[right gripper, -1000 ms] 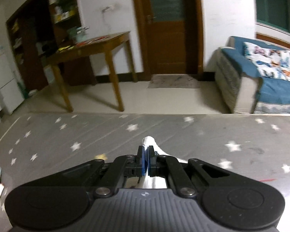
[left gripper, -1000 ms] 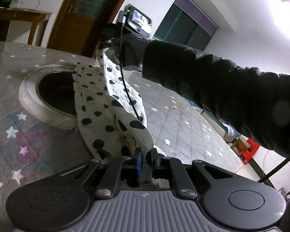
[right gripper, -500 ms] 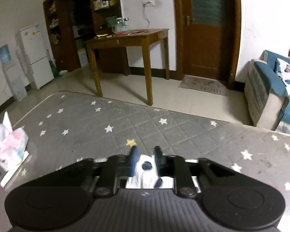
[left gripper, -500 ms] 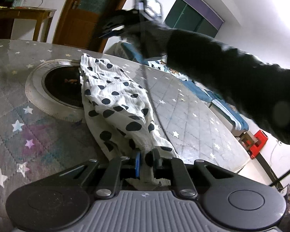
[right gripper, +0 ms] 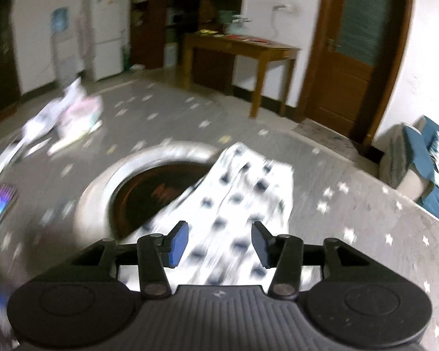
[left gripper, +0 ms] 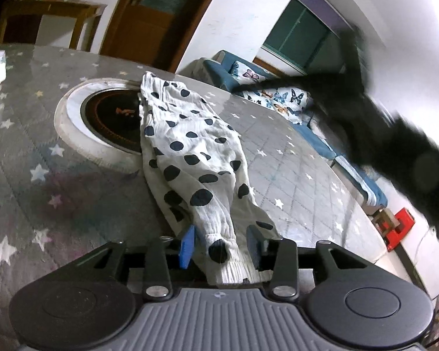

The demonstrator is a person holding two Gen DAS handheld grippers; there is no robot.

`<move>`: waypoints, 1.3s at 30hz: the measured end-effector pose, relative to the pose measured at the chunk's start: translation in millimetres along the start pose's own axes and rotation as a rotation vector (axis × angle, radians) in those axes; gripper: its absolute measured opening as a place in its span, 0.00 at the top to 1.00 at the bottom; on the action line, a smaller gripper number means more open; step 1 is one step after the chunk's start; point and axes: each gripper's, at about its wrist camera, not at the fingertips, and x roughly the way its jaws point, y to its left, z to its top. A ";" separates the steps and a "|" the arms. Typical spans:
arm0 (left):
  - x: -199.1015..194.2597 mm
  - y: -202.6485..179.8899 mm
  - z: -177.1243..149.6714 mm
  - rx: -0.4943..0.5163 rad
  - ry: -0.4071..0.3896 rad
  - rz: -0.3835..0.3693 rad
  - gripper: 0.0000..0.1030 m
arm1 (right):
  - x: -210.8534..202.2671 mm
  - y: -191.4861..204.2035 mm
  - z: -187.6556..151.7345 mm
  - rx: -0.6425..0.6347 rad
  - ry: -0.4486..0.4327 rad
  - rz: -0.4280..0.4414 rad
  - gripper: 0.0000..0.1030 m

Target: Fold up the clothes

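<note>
Left wrist: open gripper (left gripper: 221,244) apparently straddles trousers (left gripper: 190,158).

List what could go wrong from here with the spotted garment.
1. The spotted garment lies partly over the round cooktop set in the table; heat, if on, could scorch it.
2. Both tongs are open, left and right, so the cloth lies loose; a regrasp of the cuff may bunch the layers.

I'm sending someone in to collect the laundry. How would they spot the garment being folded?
Look at the grey star-print table cover with the round white-rimmed cooktop set in it. Draped over that ring's edge lies the garment: long, white, with dark polka dots and a gathered cuff, the only spotted fabric there.
</note>
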 end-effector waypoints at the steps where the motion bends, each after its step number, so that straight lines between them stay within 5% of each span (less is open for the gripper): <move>1: 1.0 1.1 1.0 -0.019 0.007 -0.001 0.61 | -8.8 7.2 -13.5 -0.025 0.001 0.011 0.49; 4: 3.1 2.2 3.0 -0.054 0.022 0.000 0.63 | -33.8 31.1 -49.1 -0.103 -0.001 0.038 0.47; 8: 5.2 -0.7 9.6 -0.076 0.037 -0.006 0.85 | -69.0 64.3 -91.6 -0.164 -0.016 0.082 0.42; 10: 5.9 -5.1 15.6 -0.081 0.037 -0.016 0.87 | -81.2 78.0 -108.0 -0.183 -0.024 0.099 0.31; 18: 10.1 -35.3 41.6 -0.027 -0.001 -0.031 0.88 | -91.0 125.5 -152.4 -0.191 -0.074 0.122 0.30; 25: 9.8 -39.9 44.3 -0.020 -0.003 -0.025 0.88 | -73.9 143.5 -158.6 -0.168 -0.161 -0.056 0.35; 29: 11.6 -30.2 32.9 -0.028 0.032 -0.009 0.88 | -71.5 142.3 -161.0 -0.214 -0.127 -0.172 0.36; 39: 16.9 -3.7 2.6 -0.054 0.132 0.047 0.88 | -86.0 124.7 -183.8 -0.183 -0.045 -0.242 0.37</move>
